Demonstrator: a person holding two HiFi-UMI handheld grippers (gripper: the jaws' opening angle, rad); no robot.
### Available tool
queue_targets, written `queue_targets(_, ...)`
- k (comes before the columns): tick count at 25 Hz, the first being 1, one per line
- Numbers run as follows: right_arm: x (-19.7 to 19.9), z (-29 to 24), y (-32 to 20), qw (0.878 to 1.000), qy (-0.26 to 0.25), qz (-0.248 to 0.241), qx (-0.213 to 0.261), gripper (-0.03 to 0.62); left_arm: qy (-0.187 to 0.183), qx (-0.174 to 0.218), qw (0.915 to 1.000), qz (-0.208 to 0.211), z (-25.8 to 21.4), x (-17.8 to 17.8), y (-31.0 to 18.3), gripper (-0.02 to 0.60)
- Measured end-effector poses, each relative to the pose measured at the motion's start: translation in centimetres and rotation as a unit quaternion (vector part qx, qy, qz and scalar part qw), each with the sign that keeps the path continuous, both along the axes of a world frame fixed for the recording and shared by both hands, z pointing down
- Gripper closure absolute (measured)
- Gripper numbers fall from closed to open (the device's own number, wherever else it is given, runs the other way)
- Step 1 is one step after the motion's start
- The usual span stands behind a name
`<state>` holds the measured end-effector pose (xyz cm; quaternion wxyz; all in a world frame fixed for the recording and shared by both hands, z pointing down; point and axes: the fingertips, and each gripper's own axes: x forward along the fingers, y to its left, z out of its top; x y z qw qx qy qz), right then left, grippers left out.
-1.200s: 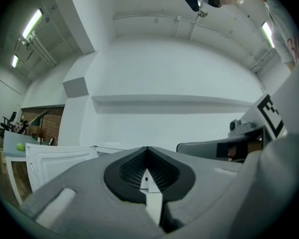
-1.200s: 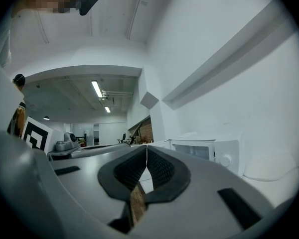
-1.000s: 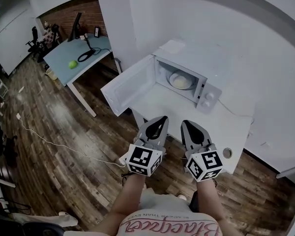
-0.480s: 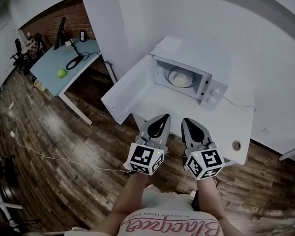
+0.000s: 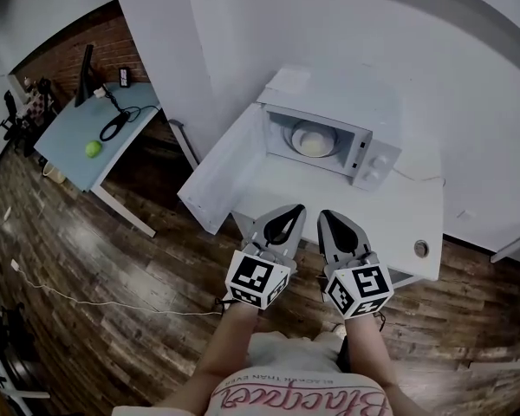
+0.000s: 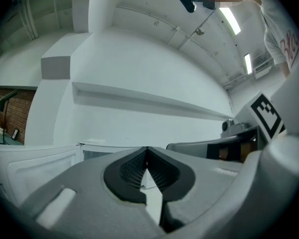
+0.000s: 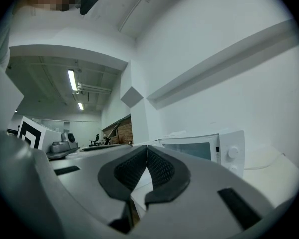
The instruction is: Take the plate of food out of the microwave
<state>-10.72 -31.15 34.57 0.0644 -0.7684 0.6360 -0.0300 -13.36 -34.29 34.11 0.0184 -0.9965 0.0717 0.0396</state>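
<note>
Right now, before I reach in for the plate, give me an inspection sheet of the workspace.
Surface: white table, bare in front of the microwave.
Job's things: microwave door open; plate of food inside.
Clutter: nothing seen.
Grippers: left hand-held gripper and right hand-held gripper both shut, empty.
Cables: thin cable across the floor.
Surroundings: blue desk with monitor and green ball; wood floor.

Microwave [image 5: 338, 102], table [image 5: 364, 219]: white. Plate [image 5: 313, 139]: pale, cream food. Left gripper [image 5: 296, 208], right gripper [image 5: 324, 214]: grey, black-and-white marker cubes. Floor [image 5: 113, 250]: brown planks. Far-left desk [image 5: 78, 141]: light blue.
</note>
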Motion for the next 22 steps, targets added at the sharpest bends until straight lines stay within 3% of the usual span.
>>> queue_targets(9,1.5,0.9,-0.9,1.000,-0.015,-0.003,-0.008,0.582,-0.005,-0.047,0.9988,-0.012,1.2,1.5,-2.2,0.577)
queue_targets(22,8.4,2.5,-4.0,0.999,-0.029,-0.006,-0.030,0.580,-0.029,-0.072,0.9967,-0.022,3.4,8.6,-5.4,0.575)
